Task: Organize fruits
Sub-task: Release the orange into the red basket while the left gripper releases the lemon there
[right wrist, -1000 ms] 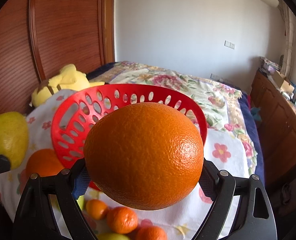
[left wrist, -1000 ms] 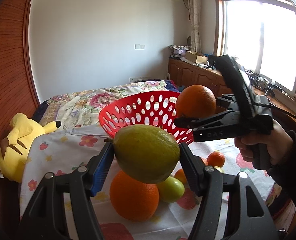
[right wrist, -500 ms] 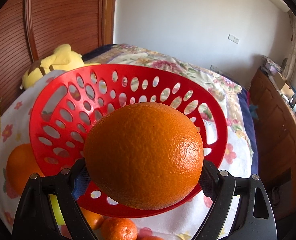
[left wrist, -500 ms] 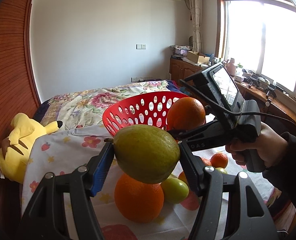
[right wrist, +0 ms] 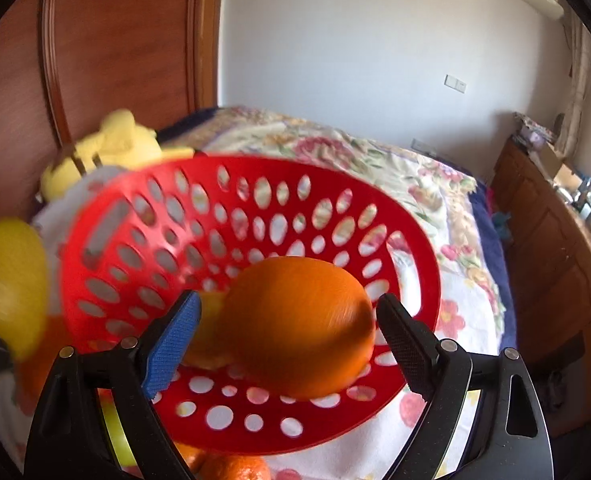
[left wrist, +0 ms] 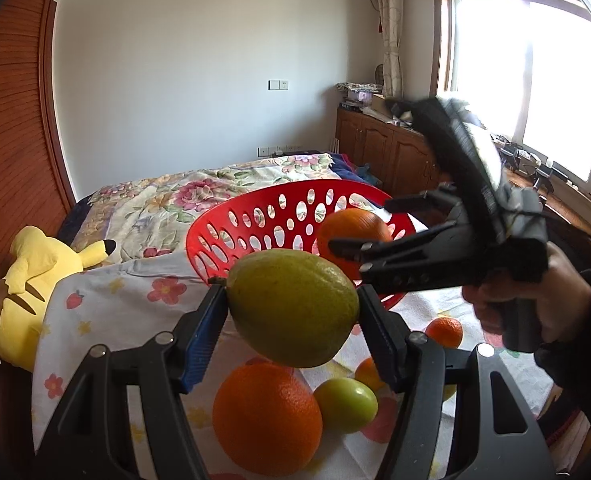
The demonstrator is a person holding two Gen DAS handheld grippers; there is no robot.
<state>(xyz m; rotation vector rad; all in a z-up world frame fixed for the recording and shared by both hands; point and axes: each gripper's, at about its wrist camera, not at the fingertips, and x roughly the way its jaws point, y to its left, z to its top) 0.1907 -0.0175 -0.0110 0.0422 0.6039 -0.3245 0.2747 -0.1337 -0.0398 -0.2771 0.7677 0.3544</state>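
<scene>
Left wrist view, left to right: yellow plush toy [left wrist: 27,292] at far left, lying against the wooden wall panel [left wrist: 11,152], partly under the white fruit-print cloth [left wrist: 127,300]. Left gripper [left wrist: 291,308] near centre, both pads clamped on a yellow-green lemon [left wrist: 291,308] held above the cloth. Below it, near edge: a big orange on the cloth [left wrist: 267,416], just right of it a small green fruit [left wrist: 345,404], then a small tangerine [left wrist: 444,332] further right. Behind the lemon sits the red perforated basket [left wrist: 255,216] on the floral bedspread [left wrist: 167,196]. Right gripper [left wrist: 365,226] comes in from the right, held by a hand [left wrist: 535,304] in a dark sleeve, its tips over the basket with a released orange [left wrist: 353,232] between them.

Right wrist view, left to right: lemon [right wrist: 9,284] blurred at the left edge, plush toy [right wrist: 107,148] far left behind the basket [right wrist: 143,216]. Right gripper [right wrist: 287,328] is spread wide; gaps show on both sides of the released orange [right wrist: 299,324], so neither pad touches it. That orange is motion-blurred, inside the basket bowl; whether it rests on the floor there I cannot tell. A tangerine [right wrist: 235,468] peeks out under the basket's near rim. Wooden cabinets [right wrist: 555,260] far right.
</scene>
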